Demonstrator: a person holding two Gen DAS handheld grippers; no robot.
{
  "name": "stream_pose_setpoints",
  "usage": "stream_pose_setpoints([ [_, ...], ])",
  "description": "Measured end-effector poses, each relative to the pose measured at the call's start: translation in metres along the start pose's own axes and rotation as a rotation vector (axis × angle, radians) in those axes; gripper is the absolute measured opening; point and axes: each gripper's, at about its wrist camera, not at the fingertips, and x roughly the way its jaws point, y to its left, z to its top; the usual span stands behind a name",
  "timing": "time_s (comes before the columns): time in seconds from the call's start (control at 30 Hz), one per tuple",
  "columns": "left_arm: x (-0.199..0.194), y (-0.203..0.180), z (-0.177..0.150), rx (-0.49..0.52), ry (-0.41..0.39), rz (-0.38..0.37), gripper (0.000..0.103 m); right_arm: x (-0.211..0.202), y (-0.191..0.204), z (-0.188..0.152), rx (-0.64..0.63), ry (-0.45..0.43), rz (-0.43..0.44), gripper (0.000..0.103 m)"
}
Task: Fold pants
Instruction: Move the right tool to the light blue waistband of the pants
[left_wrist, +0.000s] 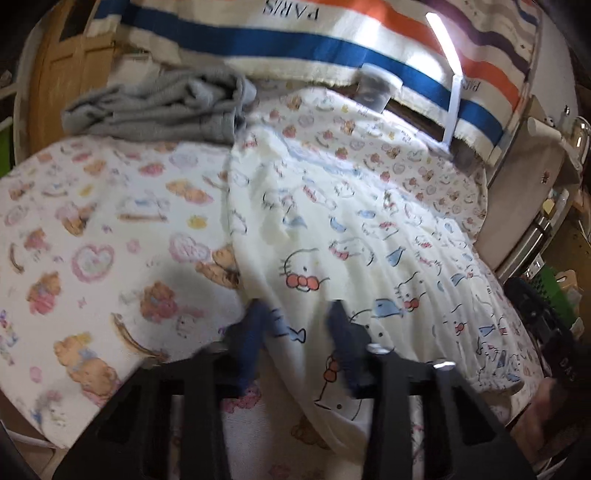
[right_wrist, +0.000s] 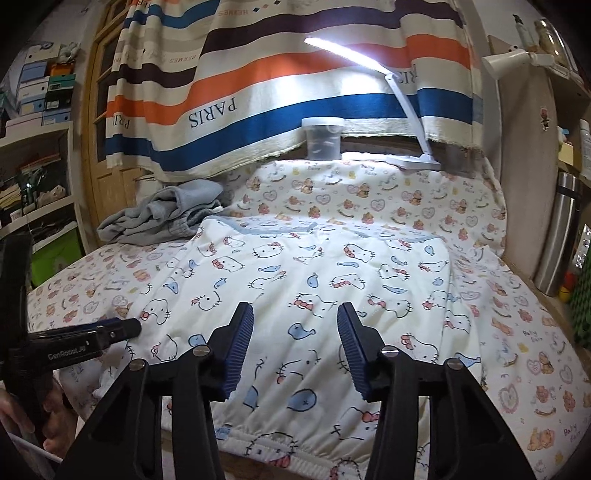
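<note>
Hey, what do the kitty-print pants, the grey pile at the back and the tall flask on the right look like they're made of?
Kitty-print pants: soft matte woven or knit cloth, probably cotton; it creases gently and has a gathered elastic waistband. Grey pile: thick fuzzy fabric, likely fleece or sweatshirt knit, slumped in bulky folds. Tall flask: brushed metal, seemingly stainless steel, showing vertical sheen.

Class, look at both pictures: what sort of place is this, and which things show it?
Probably a room in a home: a table under a teddy-bear cloth, a desk lamp, and shelves of boxes.

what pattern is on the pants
Cream with cartoon cat faces and blue fish, clearest in the right wrist view: pants.
</note>
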Motion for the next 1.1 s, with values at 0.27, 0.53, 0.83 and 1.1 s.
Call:
stream_pose_setpoints([
  [0.27,-0.004,0.001,0.000,-0.011,-0.012,0.006,0.000,0.004,0.001,0.010,-0.025,0.021,0.032,0.049],
  [0.53,-0.010,0.005,0.002,-0.002,-0.030,0.073,0.055,0.029,0.003,0.061,-0.090,0.174,0.172,0.049],
  [0.83,-0.001,0.005,0.010,0.012,-0.016,0.079,0.056,0.137,0.046,0.144,-0.144,0.394,0.188,0.049],
  [1.1,-0.011,0.022,0.017,-0.007,-0.054,0.115,0.064,0.262,0.119,0.162,-0.114,0.612,0.182,0.049],
])
